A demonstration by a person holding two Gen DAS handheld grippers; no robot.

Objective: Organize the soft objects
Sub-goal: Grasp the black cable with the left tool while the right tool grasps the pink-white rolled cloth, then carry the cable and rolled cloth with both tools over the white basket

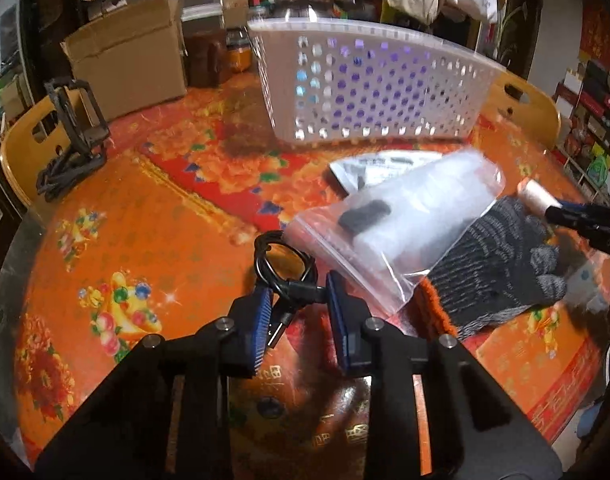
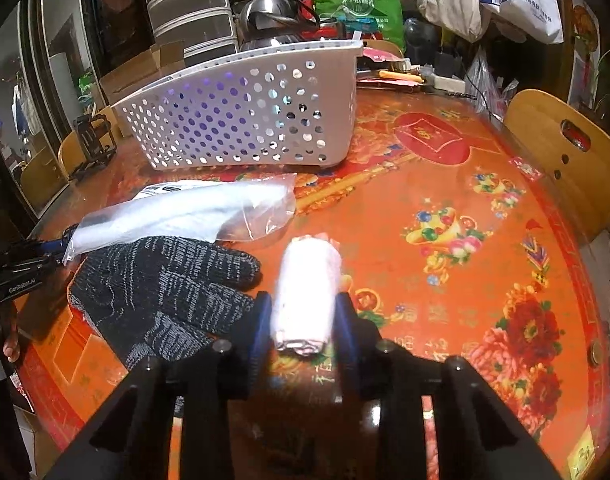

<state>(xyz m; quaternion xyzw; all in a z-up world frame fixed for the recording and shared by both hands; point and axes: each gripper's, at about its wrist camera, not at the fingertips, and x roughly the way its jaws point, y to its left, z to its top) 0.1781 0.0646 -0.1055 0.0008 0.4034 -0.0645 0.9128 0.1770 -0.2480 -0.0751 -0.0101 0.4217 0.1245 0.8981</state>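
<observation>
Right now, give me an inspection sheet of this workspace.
Surface: round table under an orange floral cover.
Job's things: white perforated plastic basket; dark grey knitted glove; clear zip bag; pale rolled cloth.
Clutter: black metal frame at the table edge.
Grippers: left tongs closed on a coiled black cable; right tongs flank the rolled cloth, grip unclear.
Cables: only the coiled one.
Surroundings: cardboard box, steel kettle, wooden chairs.
</observation>
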